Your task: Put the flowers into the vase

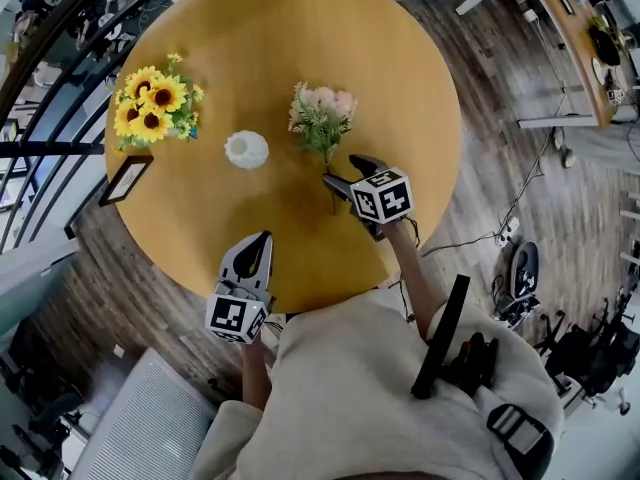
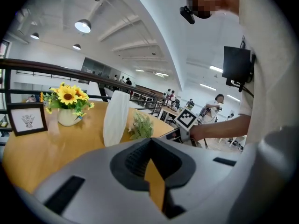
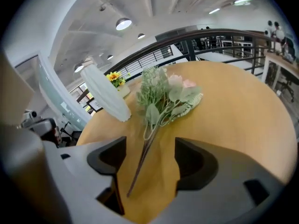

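Head view: flowers [image 1: 322, 118] lie on the table [image 1: 300, 28], just right of the white vase [image 1: 247, 149]; your R gripper [image 1: 350, 171] is at their stems. Left gripper view: your L gripper [image 2: 150, 141] is closed tight, nothing inside. Right gripper view: jaws wide, stem btwn them, not pinched.

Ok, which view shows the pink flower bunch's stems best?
Right gripper view: the pink-blossomed green flower bunch lies flat on the round wooden table, thin stems between the right hand-held gripper's open jaws. Head view shows it small from above; left gripper view catches only leaves.
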`<state>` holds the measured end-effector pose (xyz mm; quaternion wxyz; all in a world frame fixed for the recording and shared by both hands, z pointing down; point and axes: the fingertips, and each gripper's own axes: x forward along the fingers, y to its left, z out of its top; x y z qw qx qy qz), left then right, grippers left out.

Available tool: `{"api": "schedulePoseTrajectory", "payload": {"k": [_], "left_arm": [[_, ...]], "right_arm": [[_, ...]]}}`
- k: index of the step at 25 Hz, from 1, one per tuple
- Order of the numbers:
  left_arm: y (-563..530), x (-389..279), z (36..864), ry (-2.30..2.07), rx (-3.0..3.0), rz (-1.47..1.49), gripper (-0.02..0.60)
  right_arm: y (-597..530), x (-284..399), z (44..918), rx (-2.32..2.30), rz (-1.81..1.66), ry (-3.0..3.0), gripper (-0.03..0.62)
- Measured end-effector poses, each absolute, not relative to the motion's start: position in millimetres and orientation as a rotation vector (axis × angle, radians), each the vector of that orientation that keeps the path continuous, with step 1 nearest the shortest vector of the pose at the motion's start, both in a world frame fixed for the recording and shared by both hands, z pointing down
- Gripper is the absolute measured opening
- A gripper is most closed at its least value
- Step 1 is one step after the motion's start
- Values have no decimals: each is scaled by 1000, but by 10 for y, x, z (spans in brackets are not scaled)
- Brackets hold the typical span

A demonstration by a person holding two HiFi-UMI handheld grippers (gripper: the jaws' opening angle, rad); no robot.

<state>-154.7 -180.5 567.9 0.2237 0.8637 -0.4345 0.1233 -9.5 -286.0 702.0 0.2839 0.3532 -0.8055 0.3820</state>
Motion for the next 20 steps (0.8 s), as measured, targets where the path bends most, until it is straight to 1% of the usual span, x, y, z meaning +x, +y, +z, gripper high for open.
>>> {"api": "schedulePoseTrajectory", "payload": {"k": [6,8,9,10,11,12,14,20], "left_arm": [[-1845,-1658,5656,-1248,2357,342,6],[-1844,-1697,5629,-1268,2348,340,6],[-1835,-1716,5617,-1277,2344,340,6],[-1826,-1736,5611,-1284,2340,340,6],[-1821,-1757,5609,-1289,2336,341,6],[-1822,-1779,5610,-1293,2333,343,6],[-1839,-1818,5606,-1303,2330,340,6],[-1864,-1797,5586,-1300,2348,326,6]], "right_arm": [[-3204,-318,7135,918,1143,-2141,334],[-3250,-387,7175,898,1148,-2137,315],[-3263,-407,7206,898,1147,-2129,292],[-3271,-415,7239,904,1144,-2119,231],[-3278,-411,7274,913,1141,-2113,149],[-3285,-403,7303,921,1138,-2113,96],[-3304,-405,7296,925,1129,-2139,45],[-3361,-464,6966,943,1003,-2302,37]]}}
